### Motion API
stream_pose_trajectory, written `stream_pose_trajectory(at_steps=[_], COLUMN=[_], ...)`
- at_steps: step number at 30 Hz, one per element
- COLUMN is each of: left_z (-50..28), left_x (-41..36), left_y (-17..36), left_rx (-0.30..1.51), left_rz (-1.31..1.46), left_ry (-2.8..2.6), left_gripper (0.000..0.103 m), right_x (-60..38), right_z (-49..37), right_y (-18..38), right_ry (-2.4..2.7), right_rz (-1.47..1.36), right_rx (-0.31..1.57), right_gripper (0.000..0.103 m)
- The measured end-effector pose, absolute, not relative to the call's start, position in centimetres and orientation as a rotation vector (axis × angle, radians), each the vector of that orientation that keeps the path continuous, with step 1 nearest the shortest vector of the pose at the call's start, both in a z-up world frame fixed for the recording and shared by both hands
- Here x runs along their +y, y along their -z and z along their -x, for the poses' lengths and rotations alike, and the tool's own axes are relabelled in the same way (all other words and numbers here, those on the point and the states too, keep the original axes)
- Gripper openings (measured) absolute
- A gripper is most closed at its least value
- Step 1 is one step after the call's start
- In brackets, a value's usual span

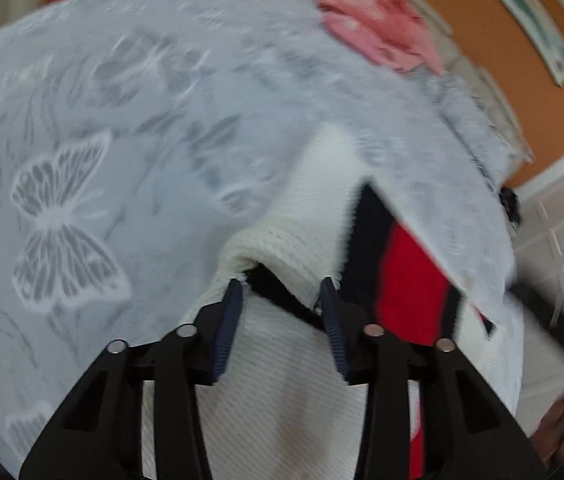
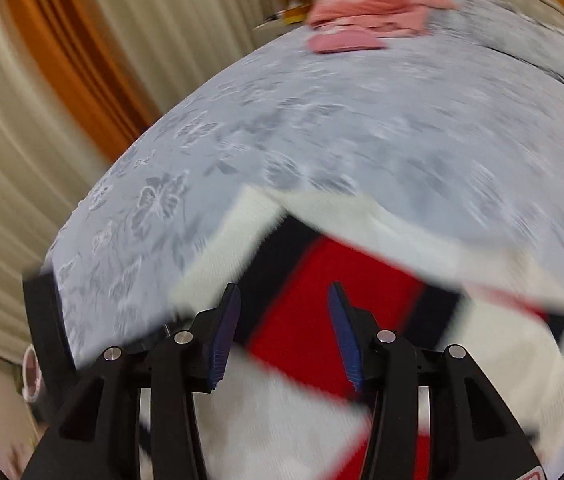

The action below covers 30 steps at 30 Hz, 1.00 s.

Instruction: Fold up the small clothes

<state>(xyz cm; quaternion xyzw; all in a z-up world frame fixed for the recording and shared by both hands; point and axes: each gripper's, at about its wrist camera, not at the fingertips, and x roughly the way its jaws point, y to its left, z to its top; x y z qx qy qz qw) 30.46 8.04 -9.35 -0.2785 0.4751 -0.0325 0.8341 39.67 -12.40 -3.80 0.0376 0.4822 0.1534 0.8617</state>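
The white ribbed knit garment with red and black bands lies on the grey butterfly-print bedspread. Left gripper and right gripper: jaws apart above the garment, clamping nothing.

The right gripper hangs with its jaws apart above a white knit sweater with a red and black band, lying on a pale butterfly-print bedspread; pink clothes sit at the far end, curtains on the left
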Motion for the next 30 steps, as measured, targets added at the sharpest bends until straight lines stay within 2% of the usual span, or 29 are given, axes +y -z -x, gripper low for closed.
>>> stream_pose_trajectory(at_steps=[1,2,6,8,10,15,17,18,19,20,21,22,25,26,28,29,30], left_z=[-30.5,-30.4,-30.2,-29.9,-29.5,-29.3,-28.9,-28.8,-28.6,-28.7,-29.0,-29.2,-30.8,-31.2,-31.6,-31.9,-32.1], left_x=[8.7,9.0,9.1,9.3,9.8,9.8,10.6,10.8,11.1,11.1,11.1,11.1,10.9,10.9,10.7,10.6,10.6], left_y=[10.1,10.4,10.7,11.1,11.6,11.3,10.5,10.1,9.2,8.8,8.4,8.2,9.6,10.1,11.0,11.5,12.0], left_rx=[0.998,0.989,0.962,0.963,0.950,0.946,0.931,0.922,0.900,0.888,0.881,0.880,0.916,0.925,0.938,0.954,0.977], left_rz=[0.633,0.649,0.621,0.606,0.644,0.637,0.725,0.756,0.797,0.813,0.831,0.851,0.957,0.980,1.029,1.043,1.055], left_ry=[0.068,0.069,0.080,0.049,0.069,0.084,0.127,0.147,0.188,0.207,0.213,0.202,0.174,0.162,0.161,0.172,0.171], left_gripper=[0.028,0.021,0.011,0.000,0.000,0.000,0.000,0.001,0.004,0.019,0.049,0.060,0.061,0.060,0.044,0.007,0.007], right_x=[-10.6,-9.5,-6.2,-5.6,-4.5,-3.3,-3.6,-3.8,-4.1,-4.7,-5.3,-5.8,-6.8,-6.8,-6.2,-5.5,-4.8], right_z=[-42.3,-43.6,-48.4,-50.0,-51.3,-53.9,-54.0,-54.0,-53.6,-53.2,-52.9,-52.7,-52.6,-52.8,-53.0,-53.1,-53.0], right_y=[4.8,5.5,9.8,11.8,13.1,13.1,12.8,12.6,12.2,11.7,11.2,10.9,11.0,11.5,12.5,13.0,13.3], right_ry=[-0.338,-0.342,-0.328,-0.314,-0.336,-0.293,-0.299,-0.306,-0.317,-0.336,-0.347,-0.350,-0.368,-0.372,-0.388,-0.394,-0.411], right_rz=[-0.058,-0.049,-0.004,-0.010,0.008,0.073,0.024,0.000,-0.027,-0.049,-0.060,-0.066,-0.098,-0.105,-0.082,-0.043,-0.004], right_rx=[1.033,1.045,1.113,1.141,1.149,1.105,1.105,1.105,1.100,1.089,1.080,1.070,1.093,1.120,1.168,1.180,1.178], right_gripper=[0.046,0.046,0.046,0.046,0.008,0.005,0.007,0.013,0.014,0.017,0.028,0.039,0.043,0.043,0.043,0.037,0.008])
